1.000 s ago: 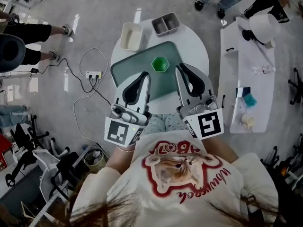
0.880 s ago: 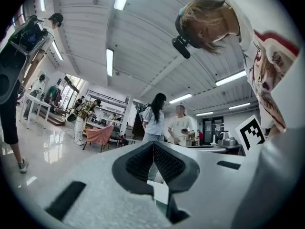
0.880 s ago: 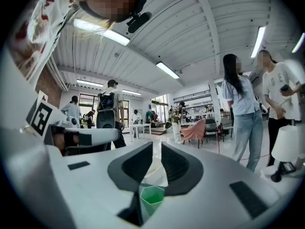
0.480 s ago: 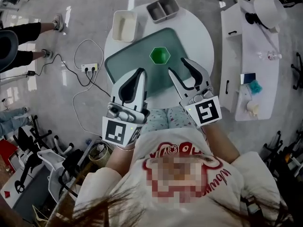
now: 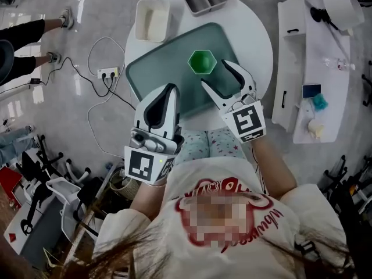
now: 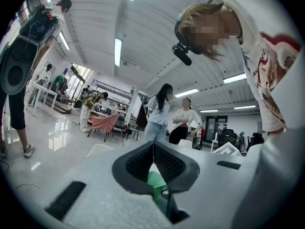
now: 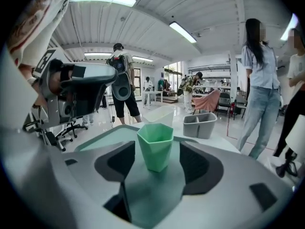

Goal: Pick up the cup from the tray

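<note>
Standing upright on the green tray on the round counter, green cup is just off the right tongs, whose jaws have just been opening, nothing gripped; left tongs closed, empty.

right hand-held gripper: jaws just opened, apart | green cup: upright on tray, seen between them, untouched

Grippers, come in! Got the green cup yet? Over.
Right gripper just opening, nothing between jaws yet. Left gripper shut, empty. Cup upright on tray, straight ahead of right. Path clear.
</note>
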Demonstrator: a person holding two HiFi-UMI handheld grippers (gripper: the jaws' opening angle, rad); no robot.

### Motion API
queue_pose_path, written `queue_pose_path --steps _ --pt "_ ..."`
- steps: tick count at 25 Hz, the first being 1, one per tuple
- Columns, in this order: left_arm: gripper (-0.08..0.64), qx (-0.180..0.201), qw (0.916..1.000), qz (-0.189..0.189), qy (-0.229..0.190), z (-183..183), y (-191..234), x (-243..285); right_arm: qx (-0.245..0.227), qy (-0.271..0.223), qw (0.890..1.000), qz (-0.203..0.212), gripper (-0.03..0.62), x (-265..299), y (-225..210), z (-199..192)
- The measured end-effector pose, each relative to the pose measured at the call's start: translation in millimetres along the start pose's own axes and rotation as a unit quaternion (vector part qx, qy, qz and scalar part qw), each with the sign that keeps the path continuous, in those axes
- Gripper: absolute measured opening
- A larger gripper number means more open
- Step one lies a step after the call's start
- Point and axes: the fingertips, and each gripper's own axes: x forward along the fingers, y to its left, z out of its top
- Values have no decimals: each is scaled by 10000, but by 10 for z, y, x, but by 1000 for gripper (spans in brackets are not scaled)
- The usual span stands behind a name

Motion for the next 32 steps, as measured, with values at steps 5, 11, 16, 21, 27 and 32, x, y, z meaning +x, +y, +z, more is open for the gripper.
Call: queue_pose_path --steps 5,11,16,21,27,32 --pt "14 -115 9999 61 9 -88 32 -22 -69 430 9990 68 288 190 19 -170" --pt "15 -169 9998 129 14 -112 92 -50 -40 709 9973 204 305 350 44 -246" --pt "14 -292 9994 154 42 -130 117 -43 -66 765 9968 208 311 485 47 -257" --pt "14 -367 9991 164 92 -165 134 -42 23 666 9975 228 311 606 28 -224" --pt "14 -371 9991 170 152 -196 163 -81 82 536 9984 176 310 693 24 -170" --pt "14 -366 9991 171 146 -171 184 -74 47 390 9992 -26 310 687 -5 -152"
